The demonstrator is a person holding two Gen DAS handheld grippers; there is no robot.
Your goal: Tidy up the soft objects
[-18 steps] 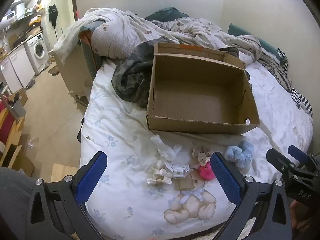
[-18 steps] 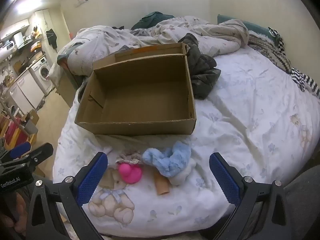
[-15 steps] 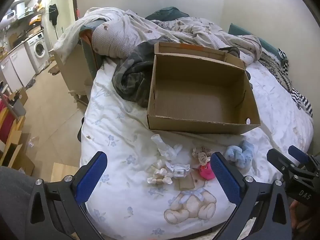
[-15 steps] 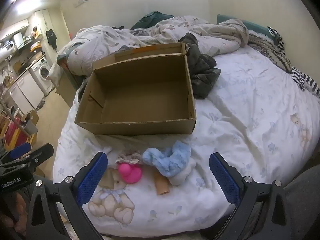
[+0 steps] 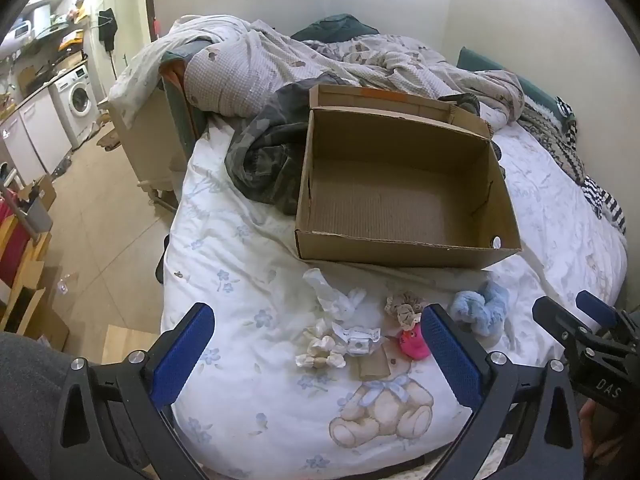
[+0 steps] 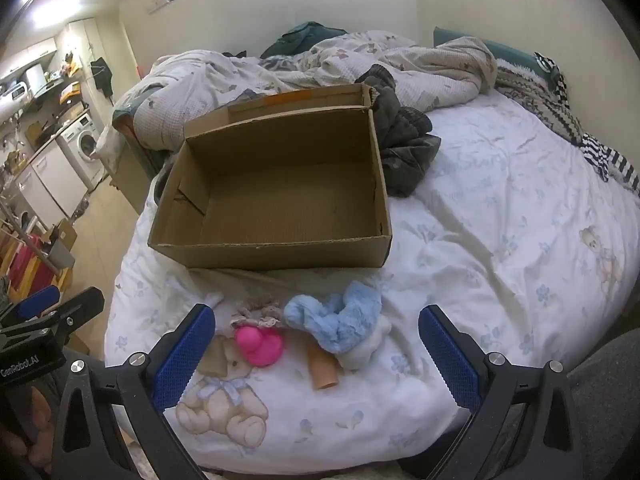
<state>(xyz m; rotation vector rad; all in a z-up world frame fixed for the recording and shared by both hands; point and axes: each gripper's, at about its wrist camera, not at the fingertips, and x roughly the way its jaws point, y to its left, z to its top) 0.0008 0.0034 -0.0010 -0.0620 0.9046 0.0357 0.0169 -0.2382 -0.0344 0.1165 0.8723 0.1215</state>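
An empty open cardboard box (image 5: 400,200) (image 6: 280,200) sits on the bed. In front of it lie small soft items: a fluffy blue piece (image 5: 480,308) (image 6: 340,320), a pink toy (image 5: 414,344) (image 6: 260,344), a beige scrunchie (image 5: 404,308) (image 6: 260,308), white crumpled bits (image 5: 320,352) and a clear plastic wrap (image 5: 332,296). My left gripper (image 5: 316,356) is open and empty, held above the white bits. My right gripper (image 6: 316,356) is open and empty, held above the blue piece and a tan tube (image 6: 322,368).
A dark camouflage garment (image 5: 264,160) (image 6: 404,148) lies beside the box. A rumpled duvet (image 5: 320,60) fills the back of the bed (image 6: 500,240). Striped clothes (image 6: 608,160) lie at the right edge. The floor and a washing machine (image 5: 78,100) are to the left.
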